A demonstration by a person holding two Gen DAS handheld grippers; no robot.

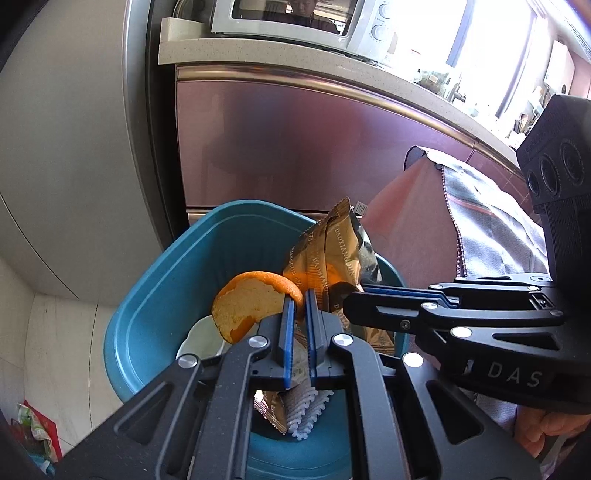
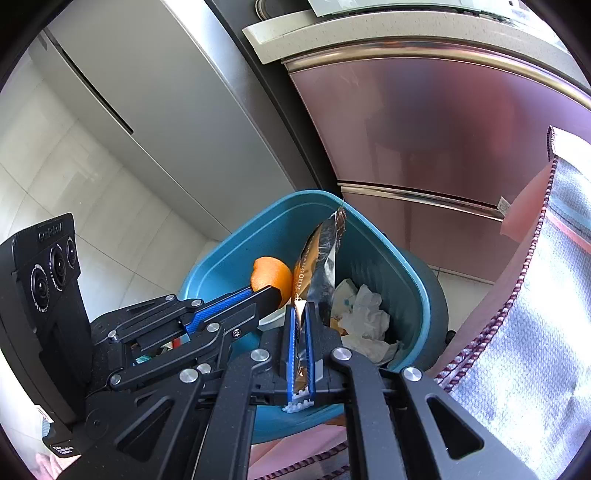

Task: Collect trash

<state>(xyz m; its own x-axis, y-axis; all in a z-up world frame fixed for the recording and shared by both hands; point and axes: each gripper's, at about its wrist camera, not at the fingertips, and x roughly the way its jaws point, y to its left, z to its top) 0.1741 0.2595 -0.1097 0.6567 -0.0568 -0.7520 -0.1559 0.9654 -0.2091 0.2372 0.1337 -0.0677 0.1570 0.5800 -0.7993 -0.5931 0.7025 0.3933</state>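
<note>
A blue trash bin [image 1: 162,280] stands on the floor below both grippers; it also shows in the right wrist view [image 2: 384,251]. My left gripper [image 1: 300,295] is shut on an orange peel [image 1: 247,302] and holds it over the bin opening. In the right wrist view the left gripper [image 2: 275,290] comes in from the left with the orange peel [image 2: 271,275]. My right gripper [image 2: 302,308] is shut on a gold snack wrapper [image 2: 319,254], upright over the bin. In the left wrist view the right gripper [image 1: 351,291] holds the gold snack wrapper [image 1: 332,251].
Crumpled white tissues [image 2: 364,314] lie inside the bin. A pink-fronted cabinet [image 1: 295,140] stands behind it, with a microwave [image 1: 303,22] on the counter. A grey fridge [image 2: 159,110] is at the left. A cloth-covered table edge [image 2: 546,295] is at the right.
</note>
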